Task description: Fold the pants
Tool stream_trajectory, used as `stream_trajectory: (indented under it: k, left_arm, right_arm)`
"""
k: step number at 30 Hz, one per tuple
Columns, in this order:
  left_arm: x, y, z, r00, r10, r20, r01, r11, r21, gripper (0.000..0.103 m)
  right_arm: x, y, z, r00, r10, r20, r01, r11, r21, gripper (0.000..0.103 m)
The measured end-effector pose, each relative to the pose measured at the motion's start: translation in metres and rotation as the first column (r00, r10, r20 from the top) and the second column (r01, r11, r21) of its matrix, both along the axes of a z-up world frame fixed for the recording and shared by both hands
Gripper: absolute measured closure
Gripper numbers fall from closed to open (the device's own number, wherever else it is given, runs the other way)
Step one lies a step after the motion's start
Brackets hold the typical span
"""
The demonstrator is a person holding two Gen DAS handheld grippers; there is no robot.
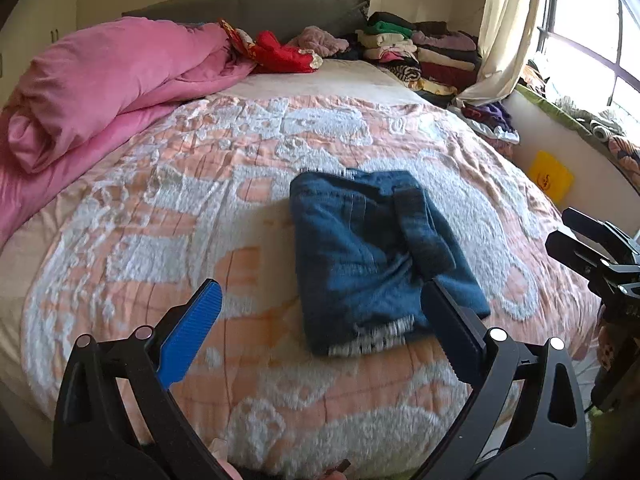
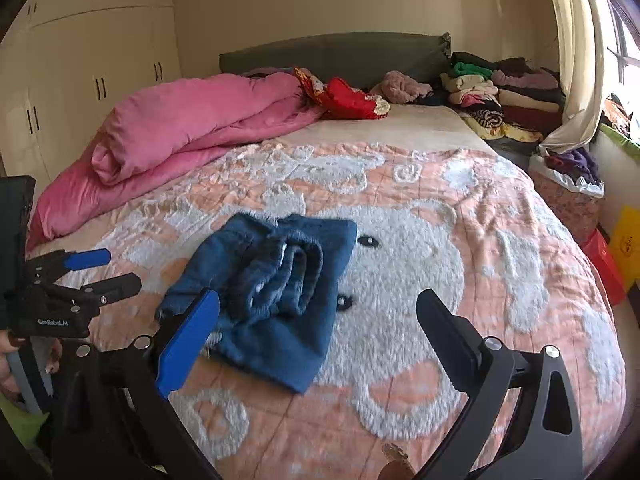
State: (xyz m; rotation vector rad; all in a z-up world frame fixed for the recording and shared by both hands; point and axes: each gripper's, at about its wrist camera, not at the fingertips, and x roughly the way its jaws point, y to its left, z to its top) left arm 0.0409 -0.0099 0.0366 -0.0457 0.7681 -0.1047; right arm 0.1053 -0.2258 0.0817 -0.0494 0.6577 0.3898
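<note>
Dark blue pants (image 1: 372,256) lie folded into a compact bundle on the orange-and-white bedspread (image 1: 168,216). They also show in the right wrist view (image 2: 276,292), with the elastic waistband on top. My left gripper (image 1: 320,300) is open and empty, held just short of the bundle's near edge. My right gripper (image 2: 320,308) is open and empty, to the right of the bundle. The right gripper shows at the right edge of the left wrist view (image 1: 576,232); the left gripper shows at the left of the right wrist view (image 2: 112,268).
A rolled pink duvet (image 1: 100,88) lies along the bed's left side. Stacks of folded clothes (image 1: 420,52) sit at the headboard's right. A red garment (image 1: 284,52) lies by the headboard. A curtain and window are on the right; white wardrobes (image 2: 88,60) on the left.
</note>
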Motion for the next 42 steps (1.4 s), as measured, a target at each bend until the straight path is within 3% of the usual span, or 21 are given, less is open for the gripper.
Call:
stream_trajectory:
  k: [7,12,42]
  left_arm:
    - [-0.021,0.005,-0.023,0.997,0.019,-0.069,-0.022,0.998,-0.052,0.01]
    - [-0.024,0.003,-0.026,0.998,0.013,-0.067,-0.016,0.999,-0.047,0.01]
    - [-0.027,0.004,-0.026,0.996,0.028,-0.08,-0.03,0.999,-0.019,0.01]
  right_arm:
    - [-0.022,0.0,-0.033,0.995,-0.022,-0.097,0.021,1.0,-0.01,0.005]
    - [-0.028,0.001,-0.047,0.992,-0.037,-0.12,0.032,0.998,-0.044,0.005]
    - [-0.03,-0.002,-0.034,0.995,-0.045,-0.087,0.041,0.998,-0.044,0.005]
